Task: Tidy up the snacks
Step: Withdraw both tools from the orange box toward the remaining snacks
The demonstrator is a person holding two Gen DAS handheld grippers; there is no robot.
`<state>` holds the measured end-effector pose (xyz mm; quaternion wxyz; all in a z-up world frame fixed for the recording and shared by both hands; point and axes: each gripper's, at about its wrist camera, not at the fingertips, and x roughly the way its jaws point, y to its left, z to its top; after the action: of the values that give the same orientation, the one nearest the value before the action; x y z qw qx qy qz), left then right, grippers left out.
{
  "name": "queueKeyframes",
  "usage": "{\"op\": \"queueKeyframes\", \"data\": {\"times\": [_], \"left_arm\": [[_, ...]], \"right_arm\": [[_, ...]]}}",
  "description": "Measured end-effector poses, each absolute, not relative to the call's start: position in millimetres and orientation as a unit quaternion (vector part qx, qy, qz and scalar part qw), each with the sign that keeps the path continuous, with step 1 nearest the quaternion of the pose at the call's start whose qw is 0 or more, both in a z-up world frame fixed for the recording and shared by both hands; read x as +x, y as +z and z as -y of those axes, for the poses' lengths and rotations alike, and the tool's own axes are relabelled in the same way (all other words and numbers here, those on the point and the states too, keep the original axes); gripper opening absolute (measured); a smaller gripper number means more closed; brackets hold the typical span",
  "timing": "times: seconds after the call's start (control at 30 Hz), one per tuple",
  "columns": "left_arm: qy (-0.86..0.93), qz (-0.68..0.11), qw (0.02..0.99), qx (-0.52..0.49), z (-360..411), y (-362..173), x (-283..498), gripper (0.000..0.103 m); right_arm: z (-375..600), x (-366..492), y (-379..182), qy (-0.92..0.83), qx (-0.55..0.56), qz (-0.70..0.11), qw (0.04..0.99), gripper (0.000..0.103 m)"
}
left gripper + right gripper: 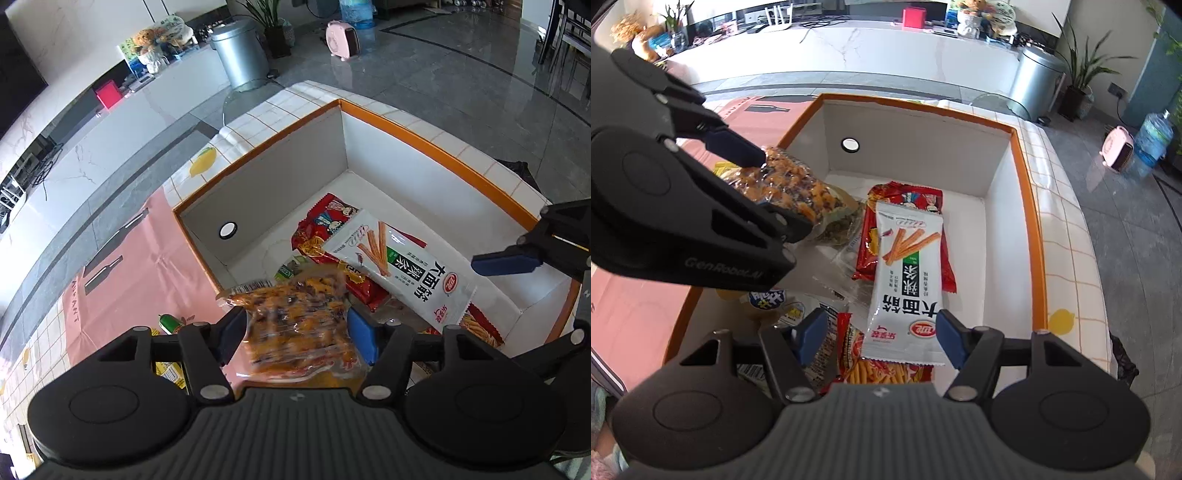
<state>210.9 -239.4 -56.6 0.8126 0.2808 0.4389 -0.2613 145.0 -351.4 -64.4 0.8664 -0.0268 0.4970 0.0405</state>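
My left gripper (295, 334) is shut on a clear bag of orange and dark snacks (299, 325) and holds it over the near left edge of the orange-rimmed white box (436, 147). The bag also shows in the right wrist view (790, 188), clamped by the left gripper (772, 192). Inside the box lie a white spicy-strip pack (905, 284) on a red pack (905, 199), with other packets beside them. My right gripper (879, 338) is open and empty, just above the white pack's near end. One of its fingers (506, 262) shows in the left wrist view.
The box (1030, 221) stands on a table with a white tiled cloth (1071, 229) and a pink mat (140, 266). A green packet (170, 323) and a yellow one (170, 373) lie on the mat. A metal bin (240, 51) stands on the floor beyond.
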Motion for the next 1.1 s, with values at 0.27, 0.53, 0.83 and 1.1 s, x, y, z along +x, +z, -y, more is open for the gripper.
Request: {"op": "queueKeyframes", "data": {"times": [0.27,0.53,0.83,1.1], "left_arm": [[-0.281,-0.426,0.826,0.241,216,-37,196,0.082],[-0.261,-0.390,0.870,0.154,159,-3,158,0.084],[-0.186,-0.354,0.915,0.057,59,11,129,0.084],[-0.140,-0.337,0.930,-0.051,-34,22,139,0.084]], "right_arm": [[343,140,-59,0.031,-0.033,-0.506,0.861,0.063],[336,114,-35,-0.009,0.007,-0.467,0.884,0.070],[270,63,-11,0.001,0.072,-0.360,0.930,0.073],[199,64,0,0.023,0.077,-0.338,0.938,0.073]]}}
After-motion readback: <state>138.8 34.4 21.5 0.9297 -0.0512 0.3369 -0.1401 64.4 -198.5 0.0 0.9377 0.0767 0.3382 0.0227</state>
